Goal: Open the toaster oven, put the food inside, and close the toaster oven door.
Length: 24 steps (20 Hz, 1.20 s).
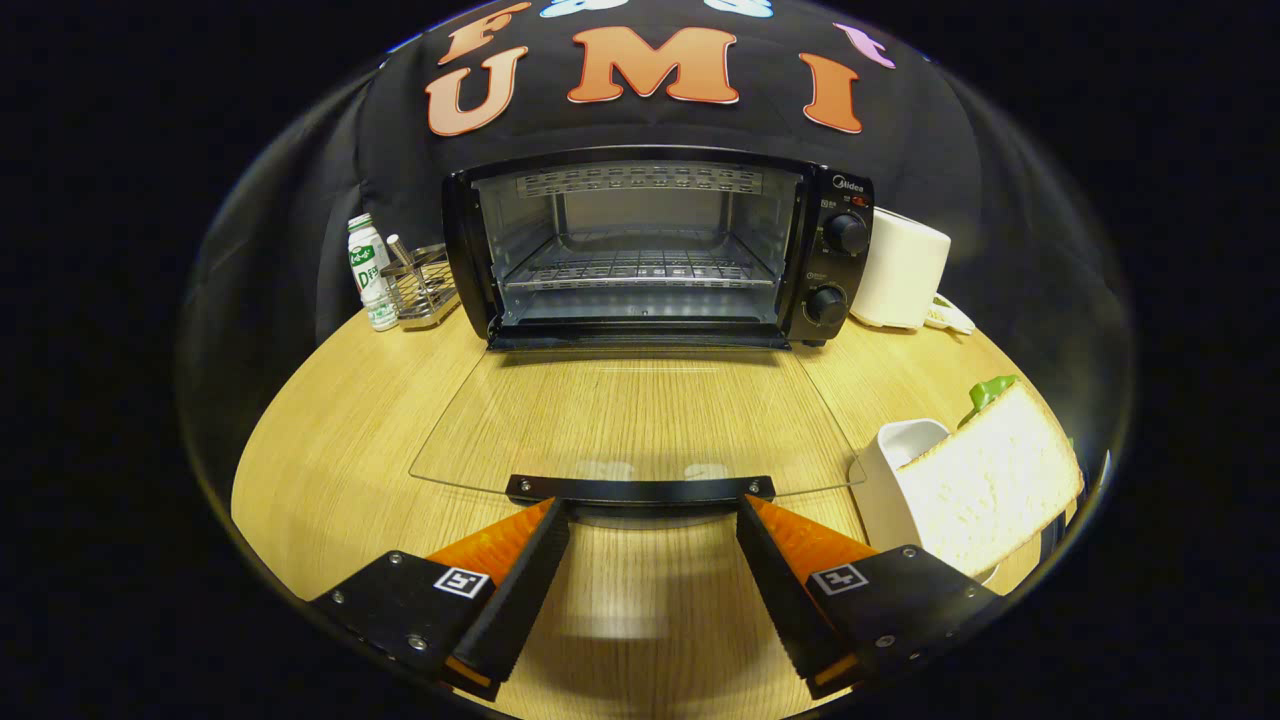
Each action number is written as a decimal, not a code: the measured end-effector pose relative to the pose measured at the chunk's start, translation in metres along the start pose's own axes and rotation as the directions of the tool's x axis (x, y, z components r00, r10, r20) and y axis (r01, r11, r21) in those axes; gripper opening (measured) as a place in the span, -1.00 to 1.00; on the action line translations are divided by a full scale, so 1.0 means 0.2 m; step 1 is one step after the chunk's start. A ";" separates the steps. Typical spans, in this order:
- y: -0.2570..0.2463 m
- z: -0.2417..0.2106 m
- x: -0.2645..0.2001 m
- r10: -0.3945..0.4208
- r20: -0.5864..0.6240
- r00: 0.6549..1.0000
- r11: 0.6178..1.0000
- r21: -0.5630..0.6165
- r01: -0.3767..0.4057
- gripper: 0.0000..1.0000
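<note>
Two fingers of our gripper (652, 515) stand wide apart with nothing held between them; their tips sit at the two ends of the door handle (640, 489), and we cannot tell whether they touch it. We see the oven (660, 250) at the far side of the table (330, 430), its glass door (640, 420) dropped flat toward us so the wood grain shows through it. Inside, a wire rack (640, 268) is bare, and the heating parts above it are hard to make out. Two knobs (846, 234) sit on the oven's right panel.

To our right, near the right finger, a slice of bread (990, 490) leans on a white cup (895, 470); the finger's body hides the slice's near corner. Something green (990, 390) peeks out behind the bread, too little of it showing to name. Far right of the oven stands a white appliance (900, 270), partly hidden by the oven. Far left of the oven are a small bottle (370, 272) and a wire basket (420, 285) with a handle sticking up from it.
</note>
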State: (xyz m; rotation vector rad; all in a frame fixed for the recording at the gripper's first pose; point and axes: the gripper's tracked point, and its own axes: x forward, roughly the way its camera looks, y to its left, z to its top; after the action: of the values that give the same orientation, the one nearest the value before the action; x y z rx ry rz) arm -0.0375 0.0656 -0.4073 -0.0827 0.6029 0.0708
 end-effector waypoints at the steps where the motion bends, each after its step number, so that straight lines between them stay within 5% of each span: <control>1: -0.01 0.00 0.01 0.001 -0.007 1.000 1.000 0.003 -0.001 1.00; 15: -0.44 0.28 -0.28 0.117 -0.019 0.993 0.990 0.085 -0.115 0.99; 19: -0.61 0.32 -0.40 0.189 -0.084 0.978 0.981 0.055 -0.184 0.97; 24: -0.90 0.30 -0.41 0.161 -0.197 0.967 0.987 0.053 -0.153 0.97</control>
State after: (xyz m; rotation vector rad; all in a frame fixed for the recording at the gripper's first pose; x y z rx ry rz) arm -0.0549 -0.1113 -0.3006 -0.0050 0.8121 0.2071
